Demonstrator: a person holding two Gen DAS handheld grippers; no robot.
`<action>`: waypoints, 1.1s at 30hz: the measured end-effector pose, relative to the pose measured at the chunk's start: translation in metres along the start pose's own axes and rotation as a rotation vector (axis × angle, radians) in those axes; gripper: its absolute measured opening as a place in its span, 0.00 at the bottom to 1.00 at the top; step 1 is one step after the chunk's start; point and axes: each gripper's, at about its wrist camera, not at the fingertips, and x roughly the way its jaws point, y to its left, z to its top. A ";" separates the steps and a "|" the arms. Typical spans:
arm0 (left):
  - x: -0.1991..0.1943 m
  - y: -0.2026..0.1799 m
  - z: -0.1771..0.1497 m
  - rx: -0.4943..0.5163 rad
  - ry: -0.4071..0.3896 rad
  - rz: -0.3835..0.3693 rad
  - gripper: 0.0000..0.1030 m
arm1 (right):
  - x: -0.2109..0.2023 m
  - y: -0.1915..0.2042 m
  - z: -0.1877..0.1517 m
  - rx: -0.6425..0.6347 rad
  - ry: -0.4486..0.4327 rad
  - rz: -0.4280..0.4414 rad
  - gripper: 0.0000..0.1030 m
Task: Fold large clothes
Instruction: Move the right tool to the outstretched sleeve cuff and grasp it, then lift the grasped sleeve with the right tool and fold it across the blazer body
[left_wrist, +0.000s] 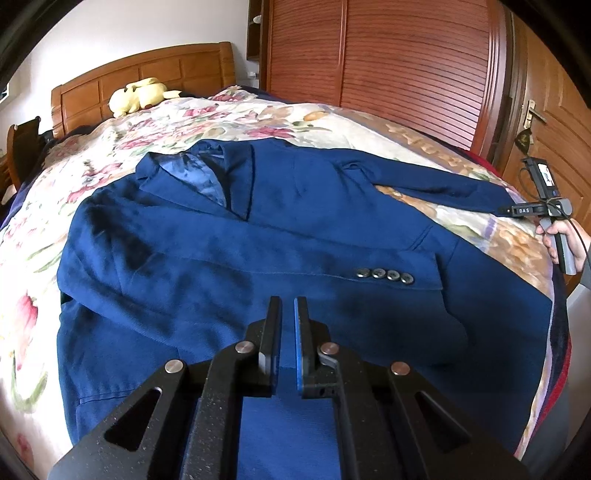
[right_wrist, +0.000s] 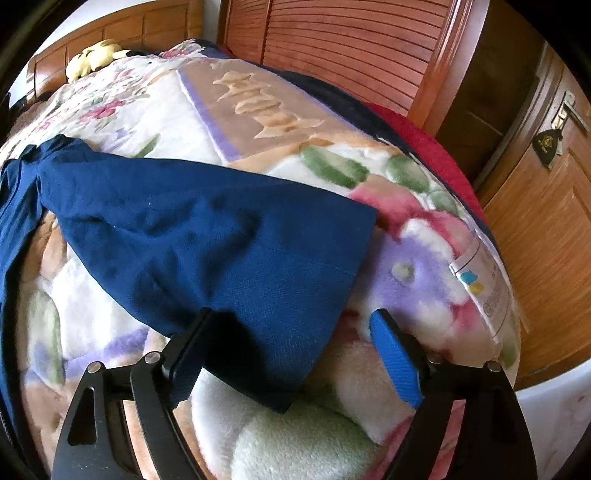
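Observation:
A large navy blue blazer (left_wrist: 280, 236) lies front up on a floral blanket (left_wrist: 155, 125) on the bed. Its near sleeve, with several buttons (left_wrist: 384, 275), is folded across the body. Its far sleeve (left_wrist: 436, 184) stretches right, toward my right gripper (left_wrist: 508, 211). My left gripper (left_wrist: 287, 306) hovers above the blazer's lower body, jaws nearly closed with a thin gap and nothing between them. In the right wrist view my right gripper (right_wrist: 291, 317) is open, its fingers on either side of the cuff end of the far sleeve (right_wrist: 236, 243), which lies flat on the blanket (right_wrist: 424, 258).
A yellow plush toy (left_wrist: 138, 95) lies by the wooden headboard (left_wrist: 147, 74). A slatted wooden wardrobe (left_wrist: 388, 62) and a door (left_wrist: 554, 122) stand beyond the bed. A red cover (right_wrist: 432, 151) shows at the bed's far edge.

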 end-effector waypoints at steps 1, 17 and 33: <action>0.001 0.000 0.000 -0.001 0.001 0.001 0.05 | 0.001 0.000 0.000 -0.005 0.000 -0.002 0.84; -0.013 0.011 0.001 -0.018 -0.020 -0.002 0.05 | -0.071 0.053 0.031 -0.235 -0.094 0.049 0.08; -0.044 0.044 -0.005 -0.076 -0.075 0.034 0.05 | -0.253 0.181 0.105 -0.454 -0.496 0.173 0.08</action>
